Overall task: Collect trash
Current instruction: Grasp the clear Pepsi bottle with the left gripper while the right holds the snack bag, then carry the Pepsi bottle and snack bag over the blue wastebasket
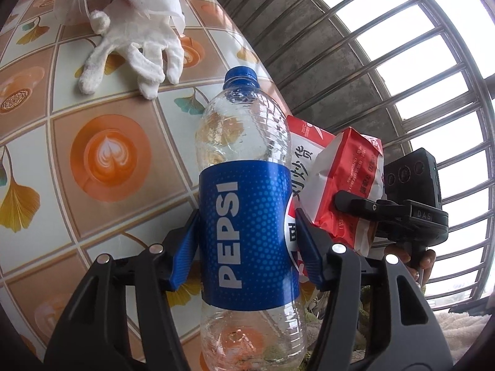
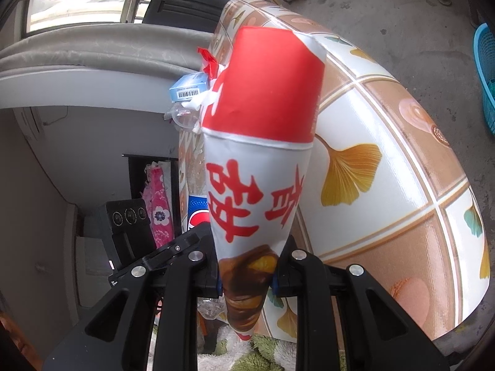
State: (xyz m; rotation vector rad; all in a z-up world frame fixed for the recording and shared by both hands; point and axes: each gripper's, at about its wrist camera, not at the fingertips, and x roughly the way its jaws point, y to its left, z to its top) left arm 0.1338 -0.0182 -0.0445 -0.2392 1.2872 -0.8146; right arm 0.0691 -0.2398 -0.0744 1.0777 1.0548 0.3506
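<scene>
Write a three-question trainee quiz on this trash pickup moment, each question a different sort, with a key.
1. True or false: the left gripper is shut on the Pepsi bottle.
2. Multiple choice: the right gripper holds (A) a white glove, (B) a red and white snack bag, (C) a blue box.
3. Fill in: the white glove lies on the ______.

Key
1. True; the blue pads press its label from both sides.
2. B
3. table
</scene>
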